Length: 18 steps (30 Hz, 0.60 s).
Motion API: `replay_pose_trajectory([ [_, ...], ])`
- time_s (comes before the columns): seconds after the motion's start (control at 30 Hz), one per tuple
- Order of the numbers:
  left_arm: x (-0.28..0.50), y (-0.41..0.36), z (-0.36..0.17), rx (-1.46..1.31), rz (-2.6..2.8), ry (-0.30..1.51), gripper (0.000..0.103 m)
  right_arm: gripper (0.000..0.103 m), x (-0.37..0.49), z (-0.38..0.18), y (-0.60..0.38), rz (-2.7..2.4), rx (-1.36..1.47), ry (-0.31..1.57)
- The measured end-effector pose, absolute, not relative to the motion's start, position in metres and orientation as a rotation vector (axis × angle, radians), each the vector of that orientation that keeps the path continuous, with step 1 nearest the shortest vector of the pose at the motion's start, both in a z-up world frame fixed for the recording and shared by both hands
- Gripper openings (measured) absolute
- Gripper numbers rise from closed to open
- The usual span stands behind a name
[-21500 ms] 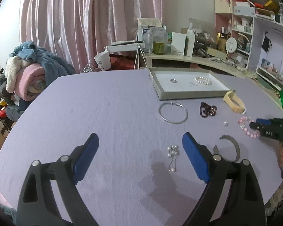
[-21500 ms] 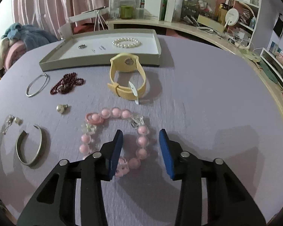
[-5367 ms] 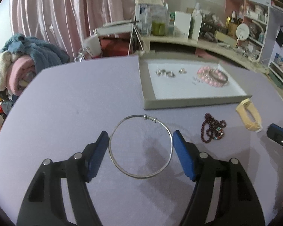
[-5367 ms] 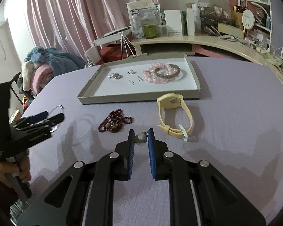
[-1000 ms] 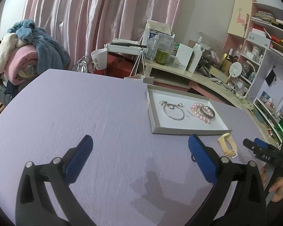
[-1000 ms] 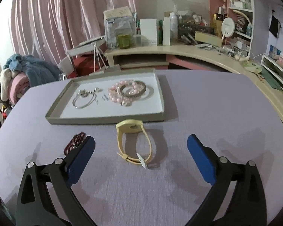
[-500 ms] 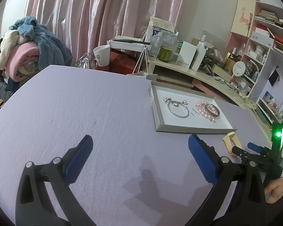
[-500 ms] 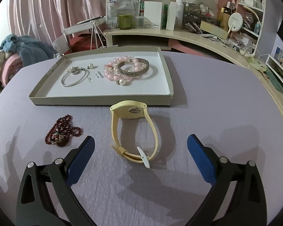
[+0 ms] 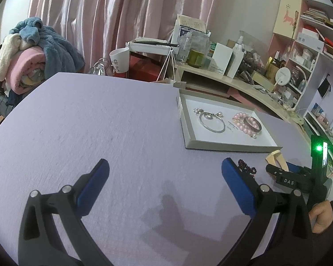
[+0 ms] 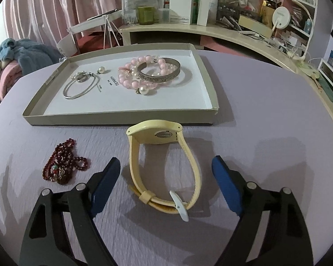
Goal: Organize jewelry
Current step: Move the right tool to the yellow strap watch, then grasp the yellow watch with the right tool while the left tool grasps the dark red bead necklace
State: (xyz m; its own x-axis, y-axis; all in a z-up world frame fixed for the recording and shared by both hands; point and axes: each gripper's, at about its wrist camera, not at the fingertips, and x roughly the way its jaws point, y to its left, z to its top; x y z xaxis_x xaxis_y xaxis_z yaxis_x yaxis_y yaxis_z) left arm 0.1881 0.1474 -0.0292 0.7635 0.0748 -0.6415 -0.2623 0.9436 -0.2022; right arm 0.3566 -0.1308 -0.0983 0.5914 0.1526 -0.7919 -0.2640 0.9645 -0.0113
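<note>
Your right gripper (image 10: 165, 174) has just been closing in but its jaws are wide and straddle the yellow watch (image 10: 164, 166) without touching it. The watch lies on the purple table (image 10: 266, 115), just in front of the tray (image 10: 207, 88). Your left gripper (image 9: 165, 178) gapes wide, holding nothing.

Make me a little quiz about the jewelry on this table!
1. True or false: the watch lies inside the tray.
2. Which lies outside the tray? A) red beads B) pink bracelet C) silver bangle
3. What sits between the right hand-held gripper fingers?

Key: 1. False, it lies on the table just in front of the tray. 2. A. 3. The watch, not yet gripped.
</note>
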Motion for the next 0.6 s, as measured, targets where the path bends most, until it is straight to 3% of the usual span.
replay_pose_trajectory([
  [0.07, 0.188, 0.148, -0.031, -0.292, 0.185, 0.682, 0.101, 0.086, 0.358, -0.099, -0.131, 0.24, -0.133, 0.909],
  [0.1, 0.189, 0.147, -0.031, -0.294, 0.182, 0.684, 0.101, 0.08, 0.359, -0.1, -0.131, 0.237, -0.134, 0.911],
  [0.13, 0.189, 0.146, -0.032, -0.294, 0.181, 0.685, 0.101, 0.072, 0.36, -0.1, -0.13, 0.241, -0.133, 0.914],
  [0.17, 0.19, 0.145, -0.032, -0.292, 0.177, 0.689, 0.101, 0.045, 0.36, -0.097, -0.131, 0.248, -0.128, 0.901],
  [0.2, 0.19, 0.142, -0.033, -0.29, 0.173, 0.692, 0.101, 0.039, 0.36, -0.095, -0.132, 0.241, -0.124, 0.901],
  [0.6, 0.215, 0.074, -0.055, -0.199, 0.031, 0.785, 0.101, 0.037, 0.337, -0.06, -0.173, 0.289, 0.078, 0.814],
])
